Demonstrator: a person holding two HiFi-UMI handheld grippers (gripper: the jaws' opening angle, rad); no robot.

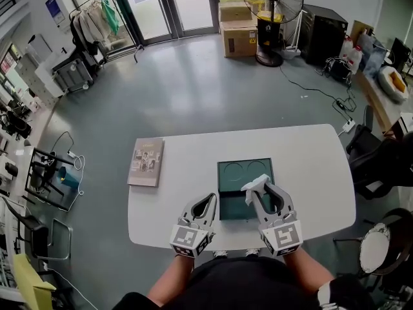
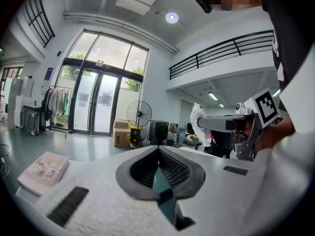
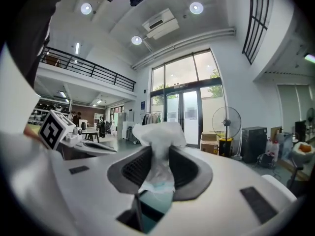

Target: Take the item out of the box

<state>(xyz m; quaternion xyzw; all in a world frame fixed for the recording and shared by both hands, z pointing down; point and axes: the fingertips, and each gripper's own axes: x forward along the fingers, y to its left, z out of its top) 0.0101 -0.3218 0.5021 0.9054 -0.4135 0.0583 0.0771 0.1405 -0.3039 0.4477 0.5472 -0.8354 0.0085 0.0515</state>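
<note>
White item held over the box, on a white table in a hall

One white table (image 1: 310, 166) on grey floor (image 1: 193, 89) carries one dark green box (image 1: 245, 173) near its front edge and one book (image 1: 146, 162) near its left edge, and its right side is bare. The right gripper (image 1: 260, 192) pinches the white wrapped item (image 1: 253, 187) just above the box. The left gripper (image 1: 210, 199) has its jaws together on nothing.

Bright daylight (edges warped, seemingly soft).

One white rounded tabletop (image 1: 187, 179) is bearing one dark green shallow box (image 1: 245, 170) and one tan flat booklet (image 1: 146, 162). Two grippers are showing, the left gripper (image 1: 210, 197) and the right gripper (image 1: 260, 195), with one white crumpled wrapped item (image 1: 255, 186). Two brown cardboard cartons (image 1: 239, 37) and one black pedestal fan (image 1: 271, 5) are standing behind.
</note>
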